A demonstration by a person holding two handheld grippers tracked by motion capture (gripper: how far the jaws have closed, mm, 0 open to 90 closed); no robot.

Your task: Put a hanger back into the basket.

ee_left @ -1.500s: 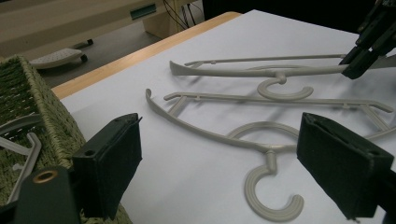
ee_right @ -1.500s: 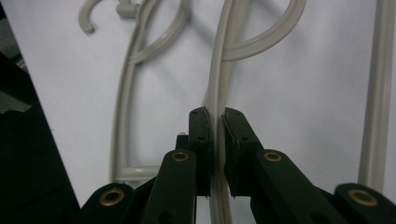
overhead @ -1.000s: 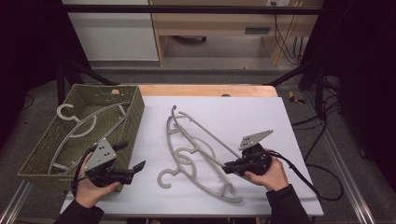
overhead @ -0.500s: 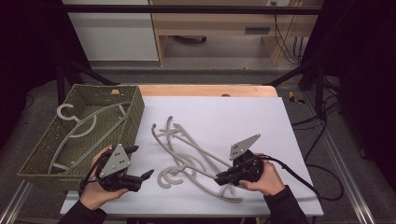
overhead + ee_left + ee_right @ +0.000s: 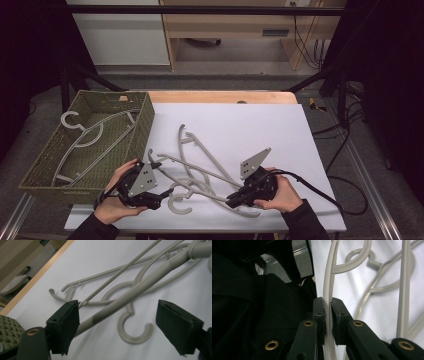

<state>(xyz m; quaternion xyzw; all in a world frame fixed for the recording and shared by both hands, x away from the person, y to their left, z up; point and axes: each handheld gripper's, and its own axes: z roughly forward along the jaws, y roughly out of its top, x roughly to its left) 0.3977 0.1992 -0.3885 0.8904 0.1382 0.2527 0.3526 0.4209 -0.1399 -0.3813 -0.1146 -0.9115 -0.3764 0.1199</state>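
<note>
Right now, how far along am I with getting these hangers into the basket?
Done: one hanger already lies in the green basket. In hand: the right gripper has its jaws shut on the arm of a hanger in the tangled pile on the white table, while the left gripper is open beside that pile. Left: the pile, about three hangers, is still outside the basket.

a grey floor (image 5: 235, 80) is seen beyond the counter (image 5: 260, 125), whose white top is edged at the far side by a wooden strip (image 5: 220, 96). a white cabinet (image 5: 120, 32) and a pale wooden bench (image 5: 240, 25) are set against the back. black cables (image 5: 305, 40) are hung at the right, and both sides are left in darkness.
</note>
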